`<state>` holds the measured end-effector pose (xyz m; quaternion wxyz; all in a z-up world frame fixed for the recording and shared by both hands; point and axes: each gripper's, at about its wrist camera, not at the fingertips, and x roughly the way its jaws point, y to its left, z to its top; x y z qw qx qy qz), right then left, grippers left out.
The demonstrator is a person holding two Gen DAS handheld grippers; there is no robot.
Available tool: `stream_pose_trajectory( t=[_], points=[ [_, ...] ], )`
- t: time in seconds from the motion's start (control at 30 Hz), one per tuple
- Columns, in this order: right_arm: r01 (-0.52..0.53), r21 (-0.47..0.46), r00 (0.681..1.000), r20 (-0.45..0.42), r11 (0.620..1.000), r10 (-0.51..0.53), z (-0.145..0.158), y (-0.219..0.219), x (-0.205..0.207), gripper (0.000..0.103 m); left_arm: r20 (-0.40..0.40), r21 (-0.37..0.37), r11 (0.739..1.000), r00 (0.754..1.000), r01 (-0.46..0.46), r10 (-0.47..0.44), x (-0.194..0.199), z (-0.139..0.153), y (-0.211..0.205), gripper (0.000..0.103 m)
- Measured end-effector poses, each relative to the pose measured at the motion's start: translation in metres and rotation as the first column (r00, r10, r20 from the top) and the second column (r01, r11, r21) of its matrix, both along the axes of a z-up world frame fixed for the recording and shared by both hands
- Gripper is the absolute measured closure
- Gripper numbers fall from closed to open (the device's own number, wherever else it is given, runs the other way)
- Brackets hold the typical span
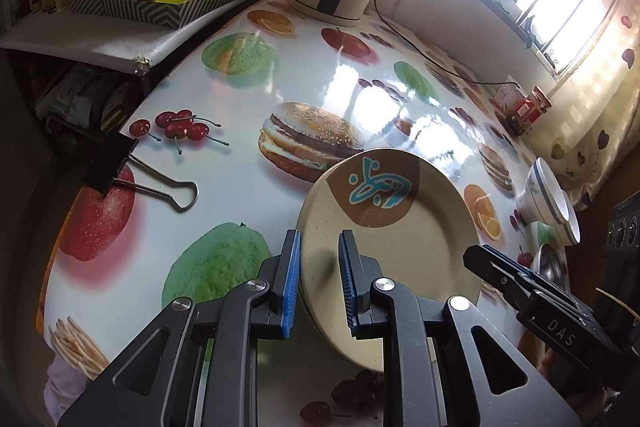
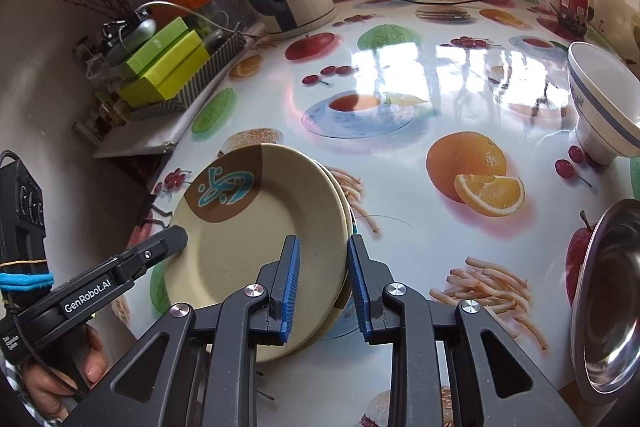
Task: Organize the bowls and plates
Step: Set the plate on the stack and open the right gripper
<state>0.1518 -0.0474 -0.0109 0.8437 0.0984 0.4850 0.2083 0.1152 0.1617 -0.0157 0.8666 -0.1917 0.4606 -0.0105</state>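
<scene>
On the glossy fruit-printed tablecloth [image 2: 400, 179], the round beige plate with a brown patch [image 2: 256, 243] sits lower-centre, left gripper [image 1: 319, 281] pinching its left rim, right gripper [image 2: 324, 285] loosely spread astride its right rim.

A beige plate [image 2: 256, 235] with a brown patch and a teal squiggle sits low and left of centre in the right wrist view, stacked on at least one more plate [image 2: 344, 195] whose rim peeks out along its right edge. At the right edge of that view a white bowl [image 2: 600, 107] with a blue band stands upright on its foot; the left wrist view shows it nested in a second bowl [image 1: 570, 227]. Lower right, a shiny steel bowl [image 2: 608, 307] lies cut off by the frame.
</scene>
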Motion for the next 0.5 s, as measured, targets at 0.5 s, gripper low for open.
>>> stream_pose_trajectory(
  t=[0.5],
  points=[
    [-0.004,0.014,1.0,-0.008,1.0,0.004,-0.0027,-0.0001,0.0025,0.069,0.005,-0.029,1.0,1.0,0.008,-0.008,0.0023,-0.0048,0.0023,0.073]
  ],
)
